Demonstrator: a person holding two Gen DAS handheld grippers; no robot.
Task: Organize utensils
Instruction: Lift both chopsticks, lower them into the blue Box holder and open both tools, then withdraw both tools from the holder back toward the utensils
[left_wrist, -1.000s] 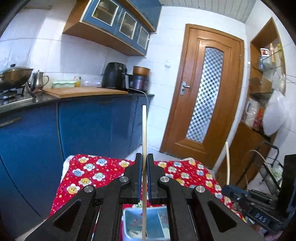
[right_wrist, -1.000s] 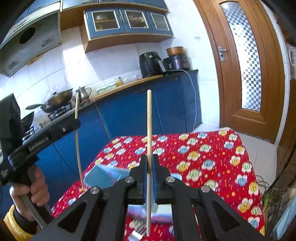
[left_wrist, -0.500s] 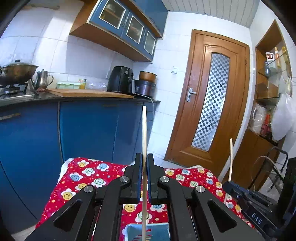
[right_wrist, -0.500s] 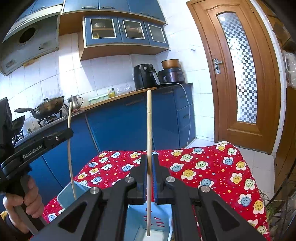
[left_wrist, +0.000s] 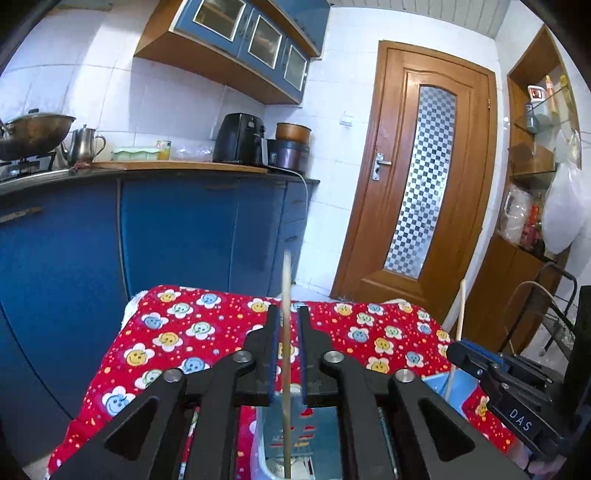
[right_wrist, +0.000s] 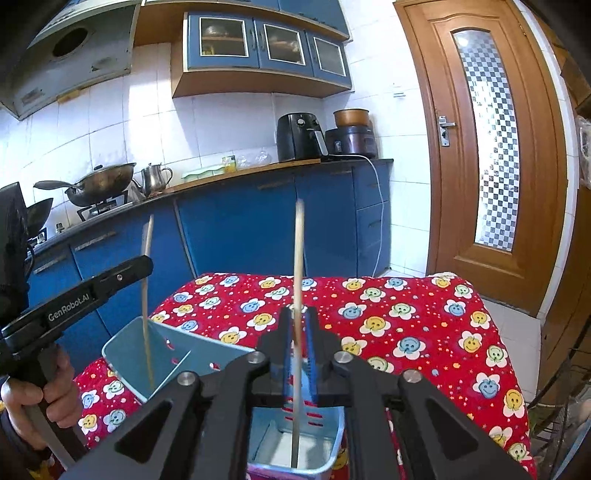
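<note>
**Two chopsticks standing in the blue holder, both sets of fingers parted**

Nearest in the left wrist view: left gripper (left_wrist: 287, 354), fingers narrowly apart, not pinching. Between them, free of both pads, a pale chopstick (left_wrist: 286, 354), upright, top blurred, lower end down inside the light-blue utensil holder (left_wrist: 458, 387) just beneath.

Same in the right wrist view: right gripper (right_wrist: 297, 347), blue-padded fingers a little apart, second chopstick (right_wrist: 297, 295) upright in the gap, seemingly touching neither pad, top smeared, foot reaching down into the holder's near compartment (right_wrist: 325, 443).

Holder (right_wrist: 207, 354) divided by an inner wall, slotted sides, set near the front left corner of the table. In the far-left compartment, the first chopstick (right_wrist: 147, 302), nearly upright. Nothing else discernible inside.

Left of that, the left gripper (right_wrist: 99, 284) seen from the side, level, pointing over the holder's rim, gripped from below by a bare hand (right_wrist: 40, 402). Opposite, the right gripper's body (left_wrist: 506, 387) at the holder's right edge, its chopstick (left_wrist: 459, 325) upright ahead of it.

Under everything, a red flower-print tablecloth (right_wrist: 406, 325) covering the table. Beyond its far edge, blue kitchen cabinets (left_wrist: 177, 236), then a wooden door (left_wrist: 424, 184) at the back.
</note>
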